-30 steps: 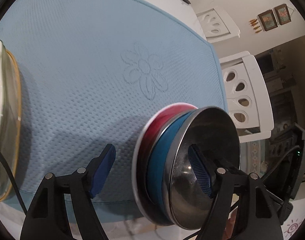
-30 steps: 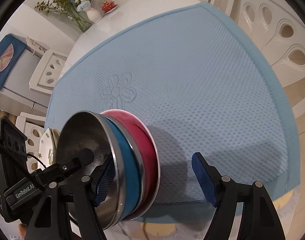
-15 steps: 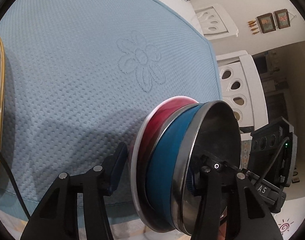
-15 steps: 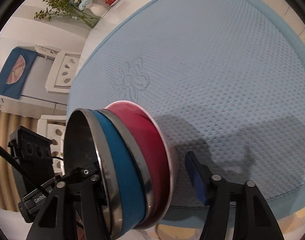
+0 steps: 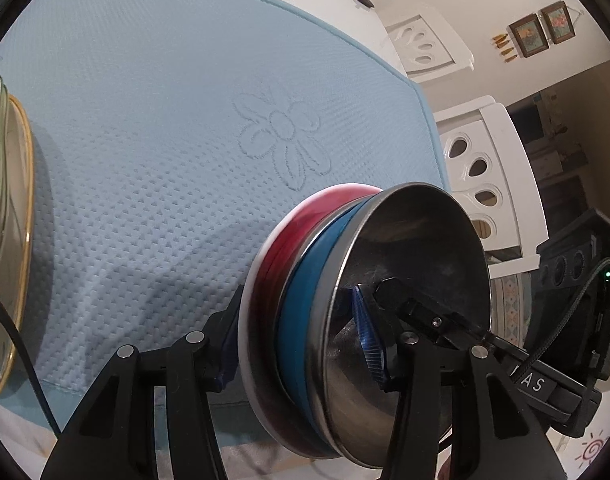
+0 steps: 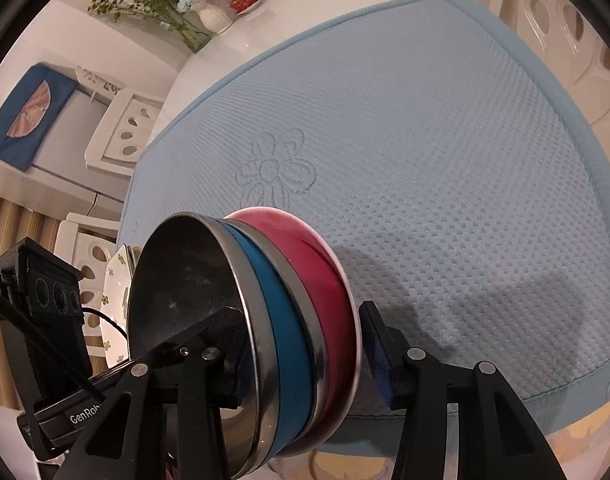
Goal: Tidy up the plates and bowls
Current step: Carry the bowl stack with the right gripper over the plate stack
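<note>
A nested stack of bowls [image 5: 305, 312], steel inside, blue outside and red outside, hangs over the near edge of the blue mat [image 5: 153, 128]. My left gripper [image 5: 297, 344] is shut on the stack, one finger inside the steel bowl, one behind the red bowl's base. My right gripper [image 6: 309, 360] also spans the stack [image 6: 289, 320]; its left finger is inside the steel bowl, its right pad [image 6: 379, 360] stands just off the red bowl's white rim. A gold-rimmed plate [image 5: 9, 240] stands at the left mat edge and shows in the right wrist view [image 6: 115, 304].
The mat covers a white round table [image 6: 305, 12] with a flower vase [image 6: 213, 16] at the far side. White chairs [image 5: 489, 184] stand around the table. The mat has an embossed flower [image 5: 281, 136] in its middle.
Both grippers have narrowed around the bowl stack. The left one went from wide open to clamped on it; the right one's free pad came close to the red bowl.
</note>
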The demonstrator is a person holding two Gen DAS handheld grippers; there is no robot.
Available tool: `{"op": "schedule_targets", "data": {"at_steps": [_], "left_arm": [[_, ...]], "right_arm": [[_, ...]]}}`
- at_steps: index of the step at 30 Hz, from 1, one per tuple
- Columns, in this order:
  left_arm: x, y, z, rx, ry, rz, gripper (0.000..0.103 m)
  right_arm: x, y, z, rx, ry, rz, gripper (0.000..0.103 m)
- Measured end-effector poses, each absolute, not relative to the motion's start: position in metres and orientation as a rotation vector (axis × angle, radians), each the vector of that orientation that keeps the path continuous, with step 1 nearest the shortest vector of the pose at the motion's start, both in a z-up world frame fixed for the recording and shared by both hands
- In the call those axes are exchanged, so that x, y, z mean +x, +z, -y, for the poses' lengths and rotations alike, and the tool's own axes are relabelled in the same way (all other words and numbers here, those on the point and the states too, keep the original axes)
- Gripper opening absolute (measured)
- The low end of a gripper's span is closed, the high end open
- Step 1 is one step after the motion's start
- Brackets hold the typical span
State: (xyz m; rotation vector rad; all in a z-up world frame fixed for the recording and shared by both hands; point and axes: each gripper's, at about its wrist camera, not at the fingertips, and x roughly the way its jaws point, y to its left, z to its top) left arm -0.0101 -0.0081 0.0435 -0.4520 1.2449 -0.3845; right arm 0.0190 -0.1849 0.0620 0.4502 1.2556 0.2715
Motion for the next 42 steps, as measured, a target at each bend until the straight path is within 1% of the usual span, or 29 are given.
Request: {"op": "schedule_targets", "data": {"at_steps": [7, 16, 26, 35, 42], "left_arm": [[-0.012, 0.059, 0.004, -0.412, -0.359, -1.207, 0.047], [-0.013, 0.078, -0.001, -0.452, -0.297, -1.172, 0.047], [-0.020, 0.125, -0.017, -0.501, -0.197, -1.085, 0.047], [-0.032, 0.167, -0.072, -0.555, -0.101, -0.982, 0.047], [-0.036, 0.173, -0.136, -0.558, -0.068, -0.969, 0.047]], "right_arm": [[0.023, 0.069, 0.179, 0.436, 0.288, -1.243, 0.045], [0.029, 0.086, 0.188, 0.464, 0.288, -1.250, 0.045], [0.034, 0.125, 0.179, 0.497, 0.298, -1.241, 0.045], [0.038, 0.170, 0.123, 0.446, 0.375, -1.209, 0.045], [0.037, 0.177, 0.052, 0.424, 0.415, -1.212, 0.045]]}}
